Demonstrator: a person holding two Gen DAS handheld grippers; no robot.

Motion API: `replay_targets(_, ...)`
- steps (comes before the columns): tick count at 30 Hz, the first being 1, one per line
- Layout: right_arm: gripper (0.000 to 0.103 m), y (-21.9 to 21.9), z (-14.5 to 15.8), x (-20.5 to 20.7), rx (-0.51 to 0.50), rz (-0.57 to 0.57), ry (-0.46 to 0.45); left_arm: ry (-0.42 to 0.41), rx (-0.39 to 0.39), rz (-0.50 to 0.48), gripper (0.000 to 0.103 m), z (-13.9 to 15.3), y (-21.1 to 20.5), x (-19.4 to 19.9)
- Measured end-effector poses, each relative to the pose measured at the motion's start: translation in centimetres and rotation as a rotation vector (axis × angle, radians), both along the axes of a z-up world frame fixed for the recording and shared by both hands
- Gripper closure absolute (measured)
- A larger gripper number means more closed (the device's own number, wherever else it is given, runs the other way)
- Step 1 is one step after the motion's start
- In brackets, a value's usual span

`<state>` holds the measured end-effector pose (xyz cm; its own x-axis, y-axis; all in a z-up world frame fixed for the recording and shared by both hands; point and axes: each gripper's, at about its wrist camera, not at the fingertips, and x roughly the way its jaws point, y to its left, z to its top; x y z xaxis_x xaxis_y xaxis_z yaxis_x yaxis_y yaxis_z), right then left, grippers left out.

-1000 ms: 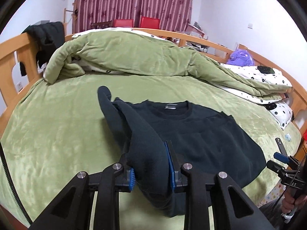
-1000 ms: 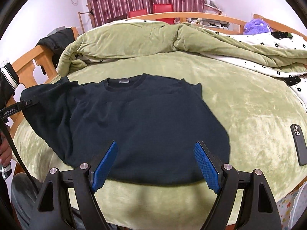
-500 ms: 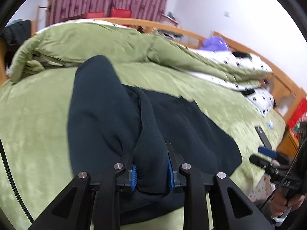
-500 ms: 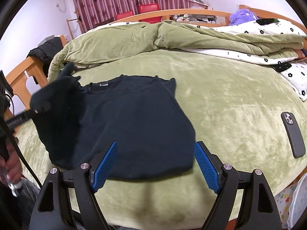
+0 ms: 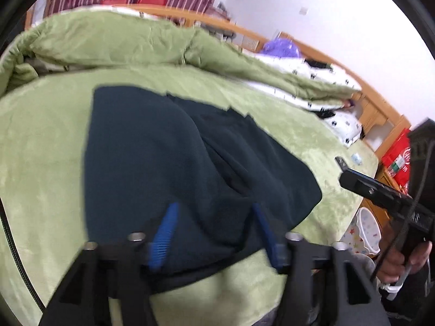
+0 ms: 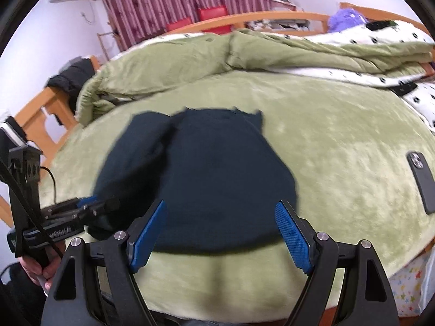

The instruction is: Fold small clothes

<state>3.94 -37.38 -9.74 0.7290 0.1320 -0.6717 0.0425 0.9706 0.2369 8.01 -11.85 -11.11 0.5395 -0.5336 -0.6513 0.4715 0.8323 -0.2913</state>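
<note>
Sweater (image 5: pixel 152 163), dark and partly folded with one side laid over its middle, lies on a green bed (image 5: pixel 40 141), its near hem between the left gripper (image 5: pixel 214 231), whose jaws are opening off the cloth. Right gripper (image 6: pixel 221 231) hovers with jaws wide and empty above the hem. Farther off lie a phone (image 6: pixel 421 182) and a rumpled quilt (image 6: pixel 190 57).

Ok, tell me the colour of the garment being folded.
Very dark navy, almost black; the sweater shows best in the right wrist view.
</note>
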Motion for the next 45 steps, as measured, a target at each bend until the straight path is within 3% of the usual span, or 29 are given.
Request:
replay_targets(6,0.021,5.0,1.1,1.7,0.062,0.086,-0.041,-0.034,0.067,0.116,0.040,0.1,4.7,0.1)
replay_targets(10,0.021,8.3,-0.9,3.7,0.039,0.118,0.011,-0.015,0.150,0.245,0.040,-1.1,8.0,1.7)
replay_targets(16,0.022,11.0,-5.1,7.3,0.035,0.134,0.081,0.016,0.121,0.326,0.040,-2.4,11.1,3.6)
replay_targets(18,0.030,11.6,-6.1,8.6,0.017,0.129,0.091,0.013,0.124,0.345,0.040,-2.7,11.5,3.8)
replay_targets(19,0.038,11.8,-6.5,9.3,0.009,0.123,0.092,0.009,0.128,0.356,0.040,-2.9,11.7,3.9)
replay_targets(21,0.061,11.9,-7.1,10.6,0.017,0.119,0.088,0.001,0.135,0.372,0.040,-3.0,12.0,3.9)
replay_targets(22,0.079,12.0,-7.2,11.1,0.025,0.134,0.083,0.000,0.141,0.383,0.040,-3.1,12.2,4.0)
replay_targets(25,0.089,12.0,-5.8,10.9,-0.034,0.162,-0.018,0.007,0.125,0.404,0.040,-3.3,12.9,4.2)
replay_targets(28,0.091,9.6,-2.3,8.6,-0.043,0.146,-0.148,0.013,0.102,0.422,0.040,-3.3,13.3,4.4)
replay_targets(31,0.091,6.6,-0.1,6.8,-0.139,0.077,-0.198,0.019,0.091,0.416,0.040,-3.4,13.3,4.6)
replay_targets(33,0.091,3.2,-0.1,6.5,-0.170,0.016,-0.164,0.016,0.092,0.404,0.040,-3.4,12.8,4.6)
replay_targets(36,0.091,-1.4,-2.5,6.9,-0.226,-0.107,-0.026,0.008,0.113,0.383,0.040,-3.4,11.8,4.5)
replay_targets(40,0.086,-5.2,-6.4,7.4,-0.143,-0.147,0.095,0.008,0.140,0.360,0.040,-3.6,10.6,4.4)
replay_targets(42,0.081,-4.6,-6.3,7.6,-0.175,-0.149,0.094,0.013,0.153,0.350,0.040,-3.9,10.1,4.3)
replay_targets(43,0.075,-4.0,-5.5,7.2,-0.217,-0.161,0.060,0.014,0.155,0.347,0.040,-4.0,10.0,4.2)
replay_targets(45,0.073,-3.6,-4.0,6.4,-0.258,-0.186,-0.013,0.022,0.156,0.336,0.040,-4.2,9.7,4.1)
